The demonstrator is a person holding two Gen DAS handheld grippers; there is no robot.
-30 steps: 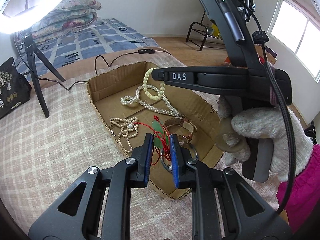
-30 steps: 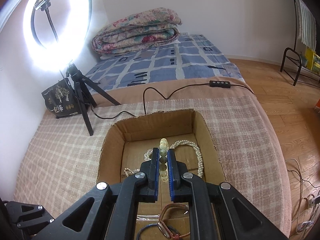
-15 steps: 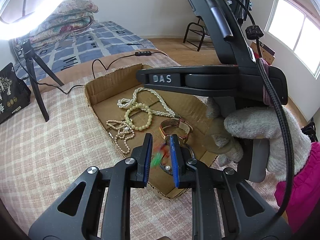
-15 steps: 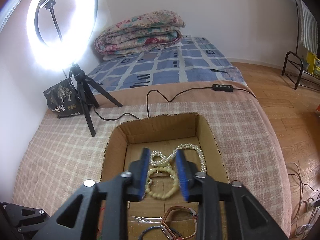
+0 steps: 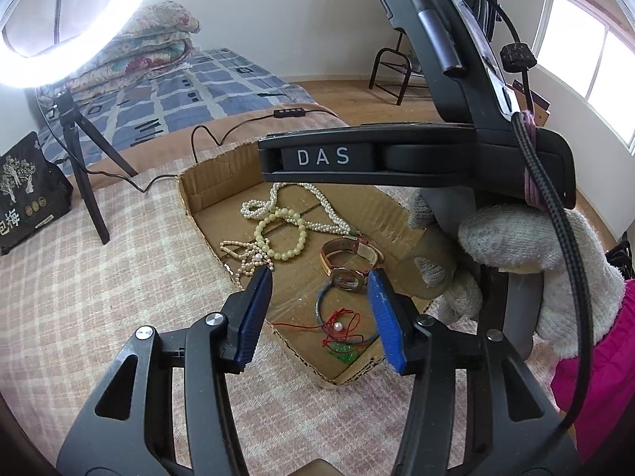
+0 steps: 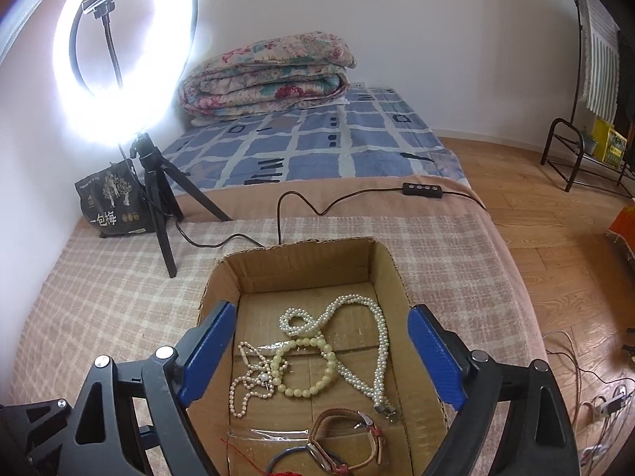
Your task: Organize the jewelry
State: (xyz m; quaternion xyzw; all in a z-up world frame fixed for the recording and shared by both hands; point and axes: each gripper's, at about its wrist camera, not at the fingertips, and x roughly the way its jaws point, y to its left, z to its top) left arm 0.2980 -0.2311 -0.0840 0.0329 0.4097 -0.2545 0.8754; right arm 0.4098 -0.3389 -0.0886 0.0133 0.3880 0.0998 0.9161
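A shallow cardboard box lies on the checked blanket and holds the jewelry. A white pearl necklace, a cream bead bracelet, a thin pink pearl strand and a brown-strap watch rest on its floor. My right gripper hovers above them with its jaws opening wide and nothing between them. One of its fingers crosses the left wrist view. My left gripper is over the box's near corner, jaws opening. Below it lie a red cord pendant and a blue bangle, untouched.
A ring light on a black tripod stands at the blanket's far left beside a black bag. Its cable and switch run behind the box. A folded quilt lies beyond. A gloved hand holds the right gripper.
The right gripper opened and the cream bead bracelet dropped onto the box floor. The left gripper opened and the red cord pendant fell into the box's near corner.
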